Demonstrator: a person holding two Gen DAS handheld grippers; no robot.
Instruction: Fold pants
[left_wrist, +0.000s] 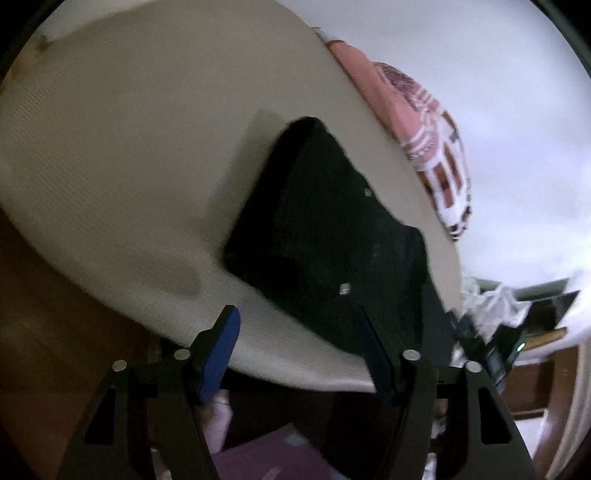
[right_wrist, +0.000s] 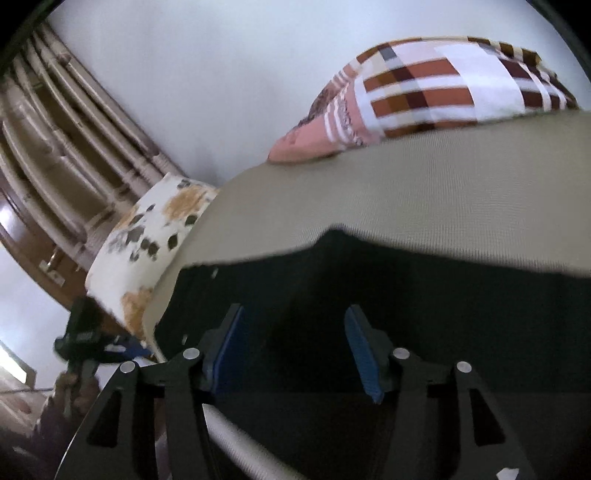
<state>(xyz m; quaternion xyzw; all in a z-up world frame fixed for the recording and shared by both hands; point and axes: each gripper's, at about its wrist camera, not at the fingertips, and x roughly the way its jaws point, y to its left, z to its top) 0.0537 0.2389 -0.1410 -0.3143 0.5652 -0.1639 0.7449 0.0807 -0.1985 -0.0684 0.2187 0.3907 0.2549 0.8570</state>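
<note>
Black pants (left_wrist: 317, 229) lie folded on a beige mattress (left_wrist: 129, 147); part hangs over the near edge. My left gripper (left_wrist: 299, 325) is open, its blue-padded fingers (left_wrist: 221, 350) wide apart at the mattress edge, right finger against the dark cloth. In the right wrist view the pants (right_wrist: 424, 295) fill the lower half on the mattress (right_wrist: 406, 184). My right gripper (right_wrist: 293, 328) is open just above the cloth, holding nothing.
A plaid pillow (right_wrist: 436, 88) and pink cloth (left_wrist: 373, 85) lie at the mattress's far edge. A spotted cushion (right_wrist: 147, 236) sits at the left corner, by a white wall and wooden fittings. Clutter (left_wrist: 495, 306) stands on the floor to the right.
</note>
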